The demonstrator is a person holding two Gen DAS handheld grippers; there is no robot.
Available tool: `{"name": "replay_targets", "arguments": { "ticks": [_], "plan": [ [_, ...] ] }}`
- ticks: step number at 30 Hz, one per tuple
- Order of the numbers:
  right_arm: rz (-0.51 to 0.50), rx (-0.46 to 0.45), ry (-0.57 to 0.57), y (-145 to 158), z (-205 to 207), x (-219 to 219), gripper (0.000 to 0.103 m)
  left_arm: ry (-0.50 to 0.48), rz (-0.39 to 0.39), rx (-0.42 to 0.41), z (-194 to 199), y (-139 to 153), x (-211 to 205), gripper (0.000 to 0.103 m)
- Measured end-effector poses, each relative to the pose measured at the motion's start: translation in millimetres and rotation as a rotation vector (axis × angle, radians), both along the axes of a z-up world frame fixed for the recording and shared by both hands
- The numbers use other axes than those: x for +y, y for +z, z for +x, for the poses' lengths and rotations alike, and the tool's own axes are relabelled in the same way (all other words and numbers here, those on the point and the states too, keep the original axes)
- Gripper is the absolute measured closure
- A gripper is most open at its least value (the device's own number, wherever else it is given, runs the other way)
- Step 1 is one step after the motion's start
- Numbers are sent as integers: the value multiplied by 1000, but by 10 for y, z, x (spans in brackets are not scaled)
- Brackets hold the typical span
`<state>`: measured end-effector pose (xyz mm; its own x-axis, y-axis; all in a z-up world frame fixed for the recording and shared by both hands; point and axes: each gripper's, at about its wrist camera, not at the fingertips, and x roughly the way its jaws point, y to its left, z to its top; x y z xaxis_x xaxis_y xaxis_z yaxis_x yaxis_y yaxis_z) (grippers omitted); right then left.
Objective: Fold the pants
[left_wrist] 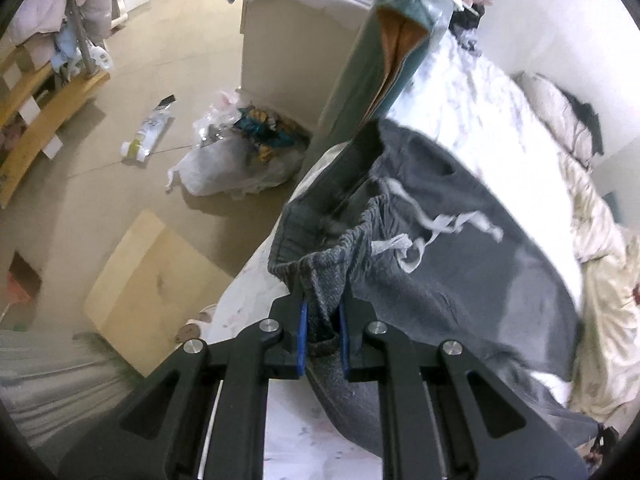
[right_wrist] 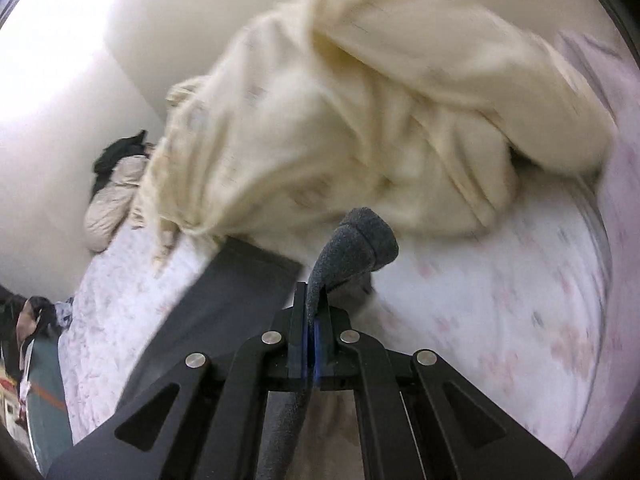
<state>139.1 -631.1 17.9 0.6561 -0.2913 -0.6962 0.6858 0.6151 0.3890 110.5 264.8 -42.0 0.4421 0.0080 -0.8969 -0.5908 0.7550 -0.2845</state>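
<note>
You are lifting the pants (left_wrist: 460, 264) above the bed (left_wrist: 480, 100), left tool (left_wrist: 323, 330) pinching the waistband, right tool (right_wrist: 311, 320) pinching a cuff; risk: thin grips slipping, the drawstring (left_wrist: 420, 236) snagging.

Bed (left_wrist: 460, 92); grey pants (left_wrist: 460, 264) spread across; cream duvet (right_wrist: 360, 120) heaped beside.
</note>
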Motion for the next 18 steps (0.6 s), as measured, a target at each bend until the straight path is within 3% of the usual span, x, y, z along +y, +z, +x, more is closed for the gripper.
{"name": "replay_targets", "arguments": {
  "ticks": [7, 10, 14, 18],
  "plan": [
    [-90, 32, 93, 293, 978, 85, 102, 9, -42, 46, 700, 88, 213, 93],
    [-160, 104, 138, 267, 1528, 135, 102, -1, -21, 68, 1162, 70, 228, 93],
    [-214, 224, 191, -37, 2409, 207, 102, -48, 58, 107, 1874, -12, 203, 93],
    [-304, 350, 266, -528, 3244, 367, 102, -88, 144, 169, 2609, -321, 132, 93]
  ]
}}
